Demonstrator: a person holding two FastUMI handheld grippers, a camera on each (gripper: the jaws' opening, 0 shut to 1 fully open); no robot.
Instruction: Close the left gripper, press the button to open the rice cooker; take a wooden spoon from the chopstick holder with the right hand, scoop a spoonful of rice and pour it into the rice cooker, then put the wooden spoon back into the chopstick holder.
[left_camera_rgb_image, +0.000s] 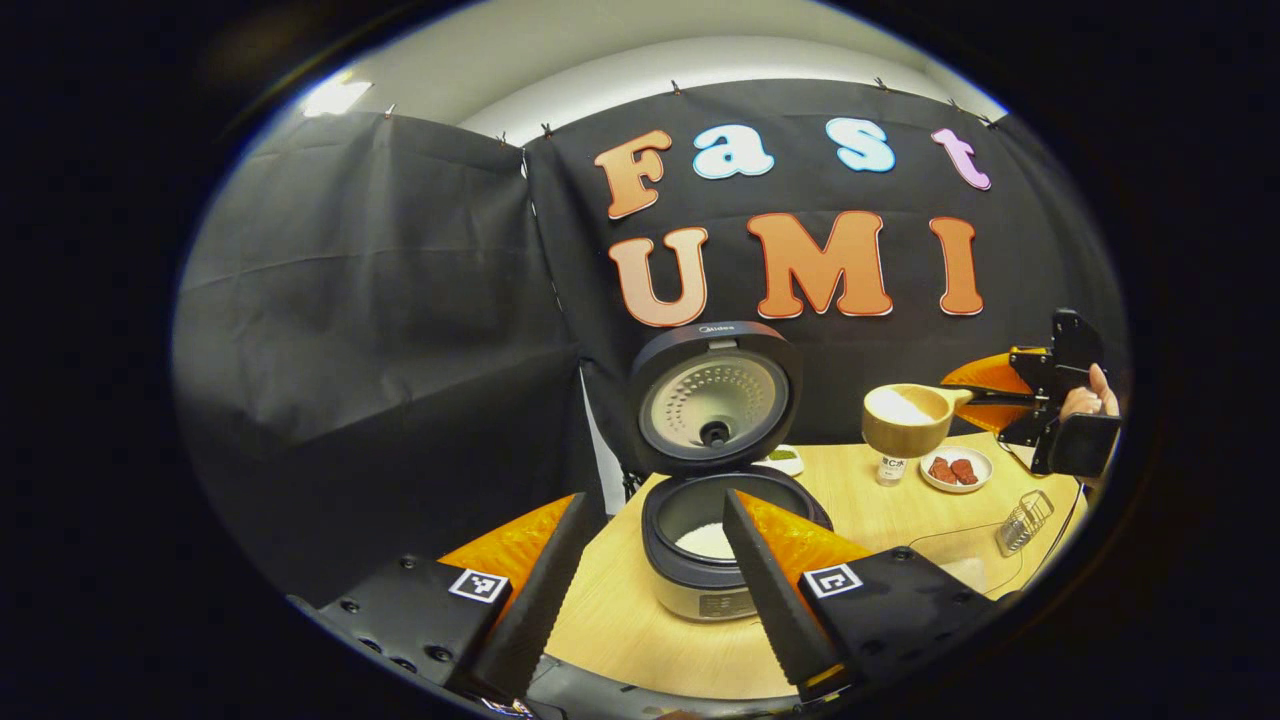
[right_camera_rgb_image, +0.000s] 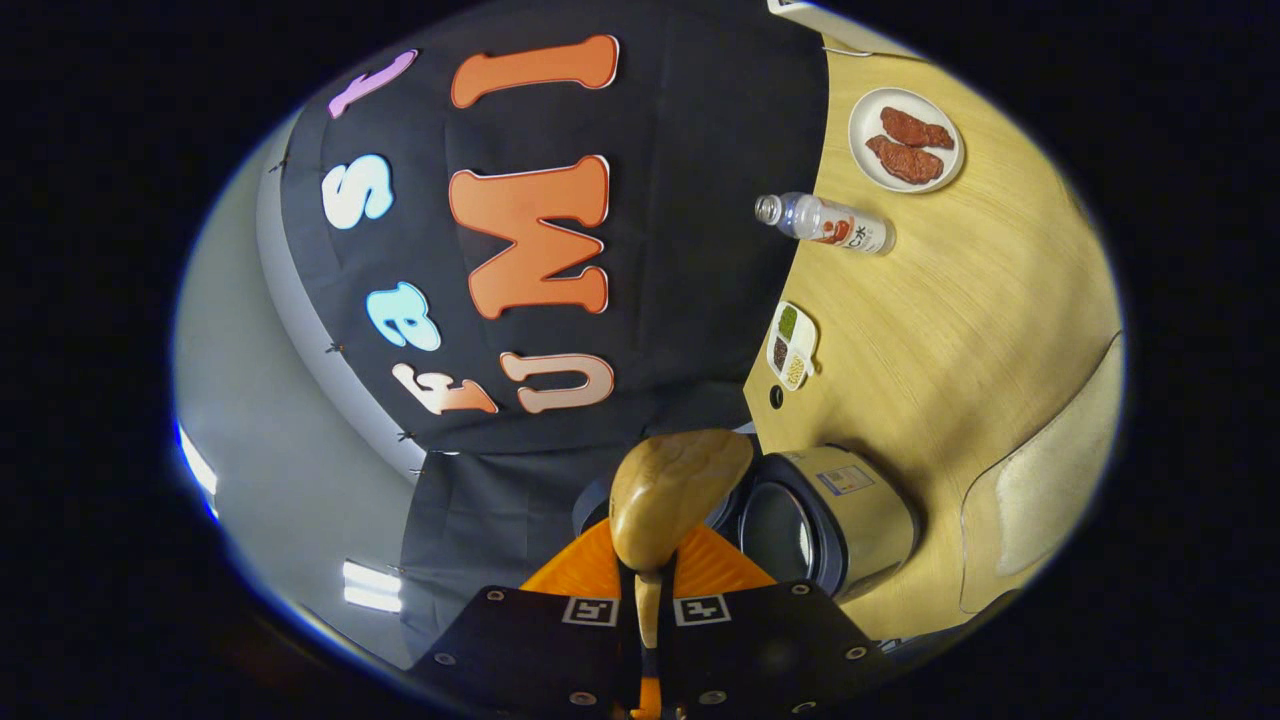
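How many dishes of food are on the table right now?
2. A round plate with red meat pieces sits at the table's far side beside the bottle; a small divided dish lies near the wall, behind the rice cooker. Others may be hidden.

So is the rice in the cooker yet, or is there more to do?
Done: the rice cooker stands open, some rice already in its pot. In hand: the right gripper holds the wooden spoon, full of rice, in the air beside the cooker. Left: pour it in, then return the spoon to the chopstick holder.
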